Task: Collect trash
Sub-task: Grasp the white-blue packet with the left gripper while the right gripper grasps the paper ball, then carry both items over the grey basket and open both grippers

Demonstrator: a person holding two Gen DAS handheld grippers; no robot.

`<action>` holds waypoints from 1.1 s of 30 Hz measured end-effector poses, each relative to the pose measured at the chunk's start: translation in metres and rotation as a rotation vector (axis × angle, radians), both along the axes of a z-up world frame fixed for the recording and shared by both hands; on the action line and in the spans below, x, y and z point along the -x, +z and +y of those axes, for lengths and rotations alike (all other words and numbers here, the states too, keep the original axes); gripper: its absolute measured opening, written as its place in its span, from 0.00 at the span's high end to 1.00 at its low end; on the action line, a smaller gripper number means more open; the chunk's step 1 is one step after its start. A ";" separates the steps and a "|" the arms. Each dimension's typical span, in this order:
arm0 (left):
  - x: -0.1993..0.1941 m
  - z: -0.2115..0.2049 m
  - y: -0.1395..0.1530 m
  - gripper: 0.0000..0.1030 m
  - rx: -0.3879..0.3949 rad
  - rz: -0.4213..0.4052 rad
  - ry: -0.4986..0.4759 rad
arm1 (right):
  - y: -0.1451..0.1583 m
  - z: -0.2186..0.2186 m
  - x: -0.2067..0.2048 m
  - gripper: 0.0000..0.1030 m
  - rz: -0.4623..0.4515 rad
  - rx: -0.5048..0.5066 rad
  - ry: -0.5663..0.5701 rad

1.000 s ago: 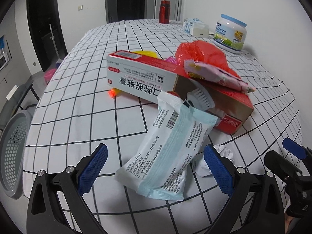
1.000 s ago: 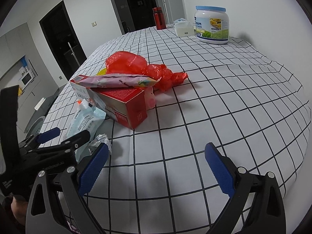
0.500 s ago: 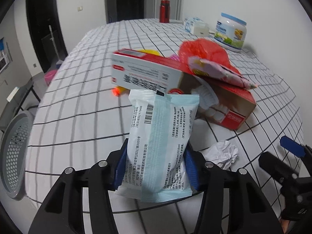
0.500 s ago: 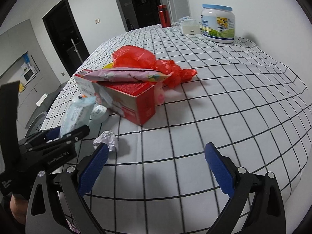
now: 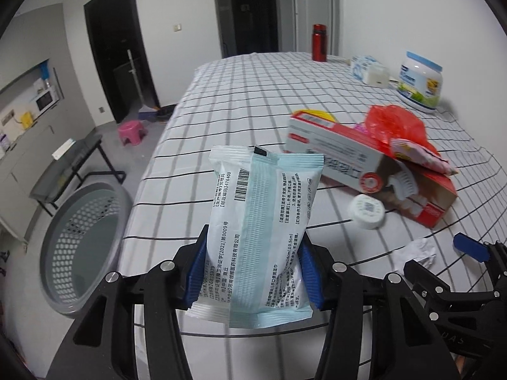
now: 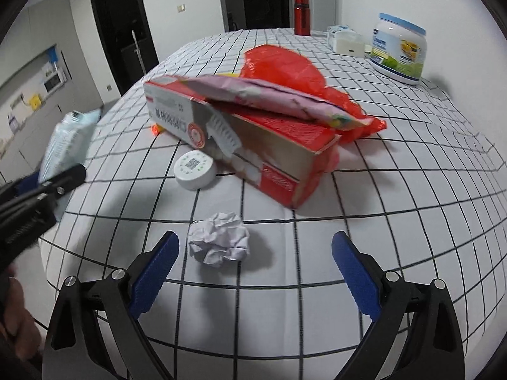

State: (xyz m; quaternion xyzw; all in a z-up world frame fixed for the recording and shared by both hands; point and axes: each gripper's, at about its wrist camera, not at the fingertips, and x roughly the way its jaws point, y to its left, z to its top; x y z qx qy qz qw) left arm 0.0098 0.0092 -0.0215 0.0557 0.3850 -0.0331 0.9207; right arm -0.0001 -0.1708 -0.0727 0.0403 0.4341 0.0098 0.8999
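Your left gripper (image 5: pixel 253 277) is clamped on the pale blue sealed packet (image 5: pixel 258 231), its blue pads pressed against both long sides of the lower half. The packet stands nearly upright between them, barcode and printed text facing you, lifted clear of the checked tablecloth (image 5: pixel 253 95). Down to the left, on the floor beside the table, sits the grey perforated basket (image 5: pixel 84 247).

Your right gripper (image 6: pixel 255 280) has its jaws spread wide with nothing in them. The crumpled white paper ball (image 6: pixel 220 240) lies on the cloth just ahead of them, nearer the left pad and untouched.

Beyond the paper ball lies the long red-and-white carton (image 6: pixel 240 136) — a pink-and-purple wrapper (image 6: pixel 266 98) rests across its top, and a red plastic bag (image 6: pixel 285 66) is bunched behind it. A small round white lid (image 6: pixel 195 169) sits against the carton's near side. A small orange thing, too small to identify, peeks out at the carton's far left end.

At the far side of the table stand a white tub with a light blue lid (image 6: pixel 399 47), a tissue pack (image 6: pixel 343 39) and a red bottle (image 6: pixel 301 15).
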 end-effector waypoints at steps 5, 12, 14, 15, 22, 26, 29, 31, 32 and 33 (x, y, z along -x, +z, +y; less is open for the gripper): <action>0.001 0.016 0.001 0.51 0.001 0.000 0.030 | -0.001 0.015 -0.004 0.29 0.029 0.052 0.019; 0.005 0.028 0.002 0.51 0.010 0.001 0.045 | -0.002 0.024 -0.009 0.61 0.040 0.067 0.034; 0.005 0.032 0.003 0.51 0.016 0.002 0.053 | 0.000 0.024 -0.009 0.65 0.040 0.051 0.039; 0.006 0.037 0.003 0.51 0.020 0.002 0.059 | 0.000 0.024 -0.009 0.65 0.040 0.035 0.046; 0.010 0.070 0.008 0.51 0.039 -0.005 0.115 | 0.024 0.046 -0.002 0.65 -0.012 0.023 0.095; 0.009 0.101 0.013 0.51 0.028 -0.008 0.169 | 0.041 0.078 -0.007 0.65 -0.046 0.002 0.166; 0.005 0.131 0.018 0.51 0.013 -0.017 0.228 | 0.052 0.114 -0.022 0.65 -0.066 -0.009 0.250; 0.001 0.147 0.021 0.51 -0.001 -0.023 0.261 | 0.057 0.135 -0.033 0.65 -0.073 -0.014 0.296; -0.001 0.157 0.023 0.51 -0.008 -0.026 0.277 | 0.059 0.150 -0.039 0.65 -0.075 -0.026 0.330; -0.002 0.169 0.024 0.51 -0.015 -0.031 0.298 | 0.061 0.162 -0.045 0.65 -0.079 -0.031 0.357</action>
